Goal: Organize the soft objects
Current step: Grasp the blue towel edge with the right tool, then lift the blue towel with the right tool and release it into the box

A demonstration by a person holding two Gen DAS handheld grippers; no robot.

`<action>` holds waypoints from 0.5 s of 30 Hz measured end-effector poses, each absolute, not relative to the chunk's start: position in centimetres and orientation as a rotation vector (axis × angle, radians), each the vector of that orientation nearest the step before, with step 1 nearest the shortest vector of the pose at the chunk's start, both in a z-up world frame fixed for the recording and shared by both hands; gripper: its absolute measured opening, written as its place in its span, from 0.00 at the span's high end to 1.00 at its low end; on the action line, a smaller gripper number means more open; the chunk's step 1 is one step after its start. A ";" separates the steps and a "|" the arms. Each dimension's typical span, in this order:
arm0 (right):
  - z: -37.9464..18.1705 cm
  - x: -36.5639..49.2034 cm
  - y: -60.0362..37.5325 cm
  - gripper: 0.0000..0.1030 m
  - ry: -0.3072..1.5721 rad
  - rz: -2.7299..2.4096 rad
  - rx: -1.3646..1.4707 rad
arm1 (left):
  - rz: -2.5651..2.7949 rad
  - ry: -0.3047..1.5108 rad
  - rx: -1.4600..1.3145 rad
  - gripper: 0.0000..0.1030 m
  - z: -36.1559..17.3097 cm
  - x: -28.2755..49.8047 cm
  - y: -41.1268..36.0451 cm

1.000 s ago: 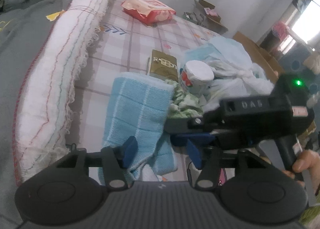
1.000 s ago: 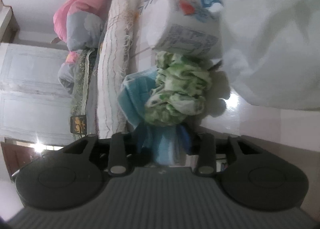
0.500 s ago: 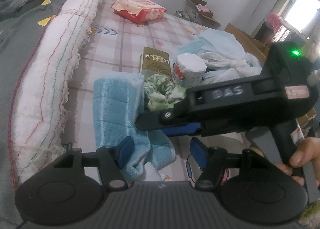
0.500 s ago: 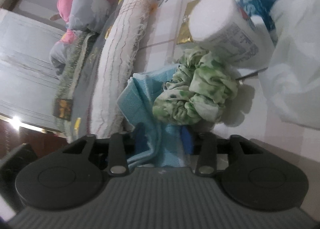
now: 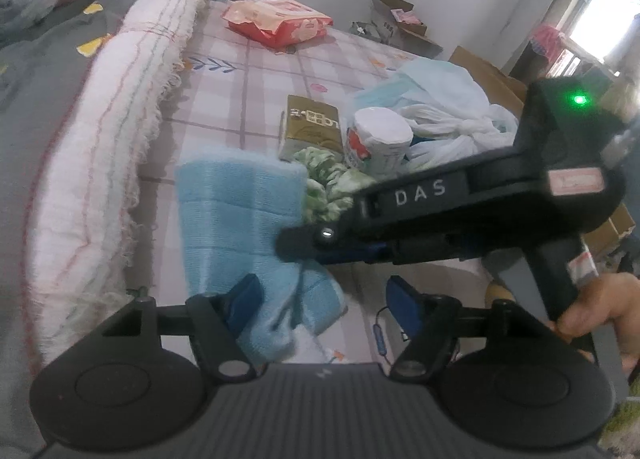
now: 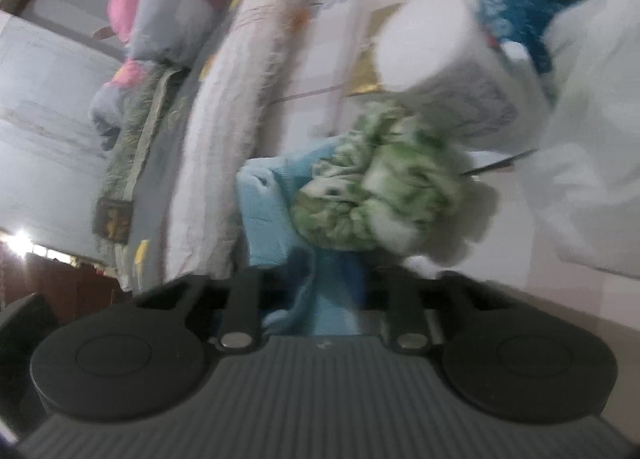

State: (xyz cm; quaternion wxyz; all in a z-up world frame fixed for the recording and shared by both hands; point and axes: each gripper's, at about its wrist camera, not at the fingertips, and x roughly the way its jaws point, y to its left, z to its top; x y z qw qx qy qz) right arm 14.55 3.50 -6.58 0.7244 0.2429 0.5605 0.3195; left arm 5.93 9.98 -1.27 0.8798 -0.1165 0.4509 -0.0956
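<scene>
Right gripper (image 6: 320, 299) pinched tight on a bunched fold of the blue towel (image 5: 236, 211); left gripper (image 5: 324, 299) opening, pads off the near edge. Towel just before the green scrunchie (image 6: 380, 195). Likely light, limp, droopy: best taken at edges.

Checked pink-and-white sheet (image 5: 224, 111) covers the surface. Rolled fringed white blanket (image 5: 120, 147) runs along its left edge, near to far; grey bedding (image 5: 36, 71) lies left of that. Red-and-pink packet (image 5: 276, 21) at far end. Gold carton (image 5: 312, 131) mid-scene, white cylindrical tub (image 5: 380, 141) just right of it, tilted. White plastic bags (image 5: 444, 107), knotted, right of the tub. Cardboard boxes (image 5: 396, 25) on the floor beyond. Bright window (image 5: 600, 15) far right.
</scene>
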 end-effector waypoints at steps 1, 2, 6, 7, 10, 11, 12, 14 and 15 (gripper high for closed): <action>-6.9 14.6 3.2 0.88 1.241 0.706 0.552 | -0.186 0.932 -0.232 0.32 -1.0 5.8 10.2; -7.0 14.6 3.1 0.89 1.242 0.706 0.559 | -0.175 0.920 -0.218 0.32 -0.6 5.6 10.4; -7.2 14.7 2.9 0.90 1.241 0.703 0.570 | -0.130 0.896 -0.211 0.32 0.2 5.3 11.7; -7.3 14.7 2.8 0.90 1.242 0.704 0.573 | -0.115 0.899 -0.223 0.32 0.2 5.4 12.2; -7.6 14.7 2.7 0.90 1.247 0.705 0.594 | -0.065 0.949 -0.293 0.35 -0.4 6.3 13.5; -7.6 14.7 2.7 0.90 1.247 0.705 0.599 | -0.054 0.972 -0.318 0.37 -0.8 6.7 13.8; -7.6 14.7 2.6 0.90 1.247 0.706 0.600 | -0.041 0.991 -0.334 0.39 -1.1 7.0 14.0; -7.6 14.7 2.5 0.90 1.246 0.707 0.600 | -0.030 1.003 -0.330 0.42 -1.5 7.5 13.9; -7.6 14.7 2.5 0.90 1.246 0.707 0.601 | -0.026 1.010 -0.322 0.42 -1.6 7.8 13.7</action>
